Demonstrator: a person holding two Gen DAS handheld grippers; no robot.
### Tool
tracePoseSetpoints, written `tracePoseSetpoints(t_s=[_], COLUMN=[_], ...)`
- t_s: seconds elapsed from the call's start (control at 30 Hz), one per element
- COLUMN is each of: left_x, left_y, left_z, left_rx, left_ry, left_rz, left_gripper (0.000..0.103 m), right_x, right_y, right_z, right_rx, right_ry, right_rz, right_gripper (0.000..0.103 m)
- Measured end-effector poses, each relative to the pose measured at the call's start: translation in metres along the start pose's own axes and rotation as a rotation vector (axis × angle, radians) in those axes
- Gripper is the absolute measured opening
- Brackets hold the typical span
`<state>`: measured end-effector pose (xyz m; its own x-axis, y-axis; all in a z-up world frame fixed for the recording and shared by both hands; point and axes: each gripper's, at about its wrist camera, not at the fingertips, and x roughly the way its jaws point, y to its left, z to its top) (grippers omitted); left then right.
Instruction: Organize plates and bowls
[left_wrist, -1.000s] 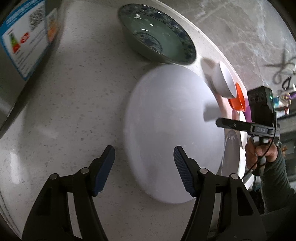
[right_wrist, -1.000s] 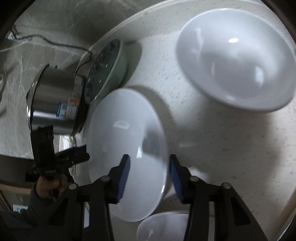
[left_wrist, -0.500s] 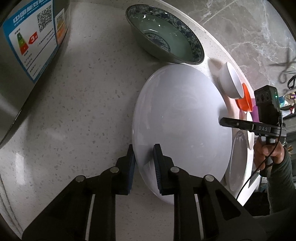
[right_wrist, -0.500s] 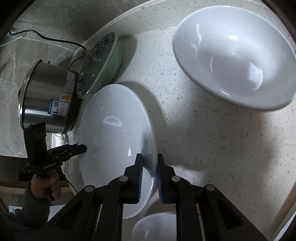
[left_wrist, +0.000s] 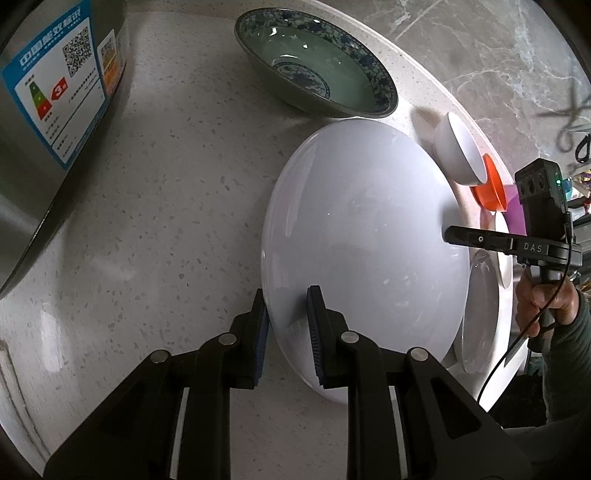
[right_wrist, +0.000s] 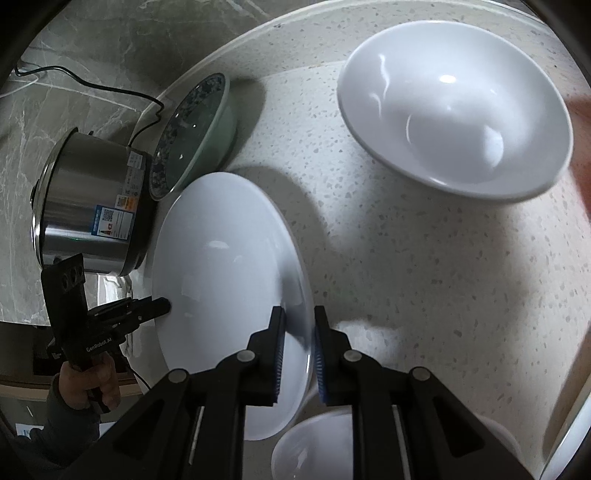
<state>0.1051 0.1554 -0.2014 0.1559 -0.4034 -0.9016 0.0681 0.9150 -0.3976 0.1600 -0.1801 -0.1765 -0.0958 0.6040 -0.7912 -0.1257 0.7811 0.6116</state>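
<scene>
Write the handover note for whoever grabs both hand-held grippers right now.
Left hand-held gripper: shut on the near rim of the large white plate.
Right hand-held gripper: shut on the opposite rim of the same plate.
The plate sits between the steel cooker and the big white bowl; the blue-patterned bowl lies just behind it.
Small white bowl and orange bowl stand at the counter edge.
Done: plate gripped on both sides.
Left: lift it and stack it, then sort the bowls.
</scene>
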Motion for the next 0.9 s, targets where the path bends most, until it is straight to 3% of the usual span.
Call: tracePoseSetpoints(t_s=[0.27,0.43,0.7,0.9], left_x=[-0.030,-0.053,-0.079,-0.069], left_y=[-0.006,-0.011,-0.015,-0.015], left_z=[-0.007,-0.029,-0.083,-0.123], left_rx=[0.010,0.021,0.037,0.057], left_ry=[-0.011,-0.013,0.018,0.073], left_rz=[-0.004,-0.002,-0.004,-0.001], left_gripper=[0.018,0.018,0.019,0.020], right_x=[-0.015,-0.031,-0.041,-0.030], right_y=[0.016,0.033,0.056,0.049], right_z=[-0.013,-0.030,-0.092,-0.132], right_rx=[0.013,-0.001,0.001,0.064], right_ry=[-0.016,-0.039,-0.047,-0.052], right_rz=[0.020,0.027,0.040,0.043], right_gripper=[0.017,0.017,0.017,0.017])
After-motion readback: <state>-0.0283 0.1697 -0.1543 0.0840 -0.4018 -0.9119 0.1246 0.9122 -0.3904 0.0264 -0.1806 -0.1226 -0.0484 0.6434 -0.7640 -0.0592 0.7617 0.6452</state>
